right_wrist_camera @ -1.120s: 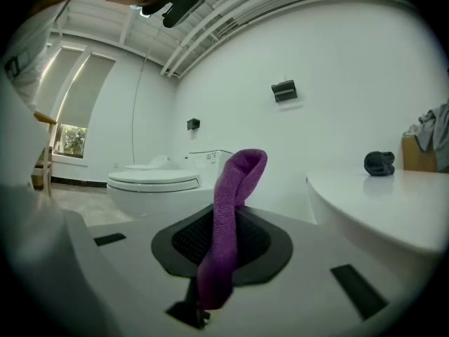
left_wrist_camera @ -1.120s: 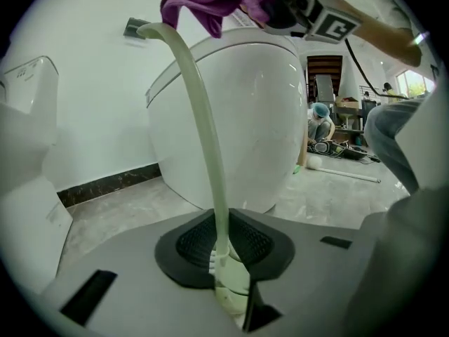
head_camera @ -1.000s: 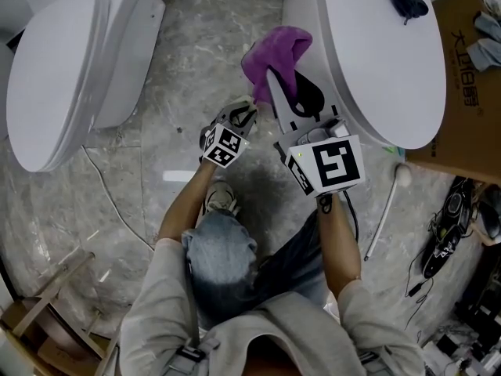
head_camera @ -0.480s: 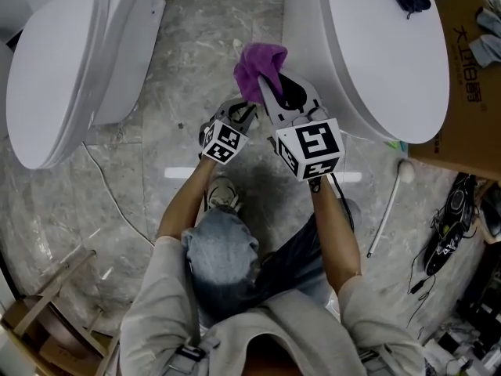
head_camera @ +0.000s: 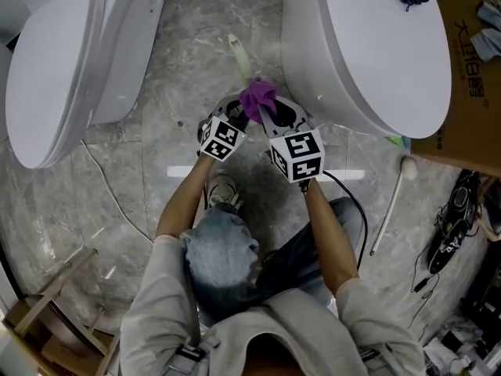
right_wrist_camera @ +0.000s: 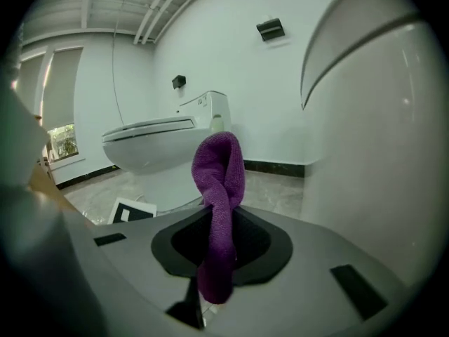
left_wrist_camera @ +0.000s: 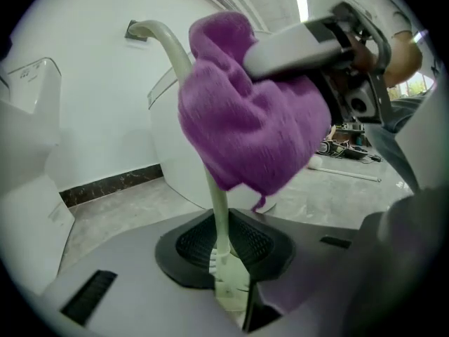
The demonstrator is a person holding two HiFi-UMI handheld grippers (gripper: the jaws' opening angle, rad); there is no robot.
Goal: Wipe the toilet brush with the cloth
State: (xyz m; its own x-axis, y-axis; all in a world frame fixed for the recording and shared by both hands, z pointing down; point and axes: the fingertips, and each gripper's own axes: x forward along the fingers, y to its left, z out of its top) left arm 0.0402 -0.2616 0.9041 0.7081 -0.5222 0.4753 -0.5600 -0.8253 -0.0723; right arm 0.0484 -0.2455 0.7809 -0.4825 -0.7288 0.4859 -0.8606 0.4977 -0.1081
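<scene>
Cloth of purple terry (head_camera: 258, 98), pinched in the right claw (head_camera: 278, 110), drapes against the pale green plastic toilet brush (left_wrist_camera: 219, 213), whose stem the left claw (head_camera: 239, 116) clamps, its far end toward 12 o'clock.

The cloth (head_camera: 257, 98) is bright purple. The toilet brush (left_wrist_camera: 219, 216) has a pale, creamy-white handle. The left claw (left_wrist_camera: 228, 286) and the right claw (right_wrist_camera: 210, 286) are grey with black pads, and each carries a cube of black-and-white square markers. The toilet at upper left (head_camera: 55, 69) and the toilet at upper right (head_camera: 376, 45) are white. The floor (head_camera: 196, 30) is grey veined marble, and the box (head_camera: 473, 92) at the right edge is brown.
</scene>
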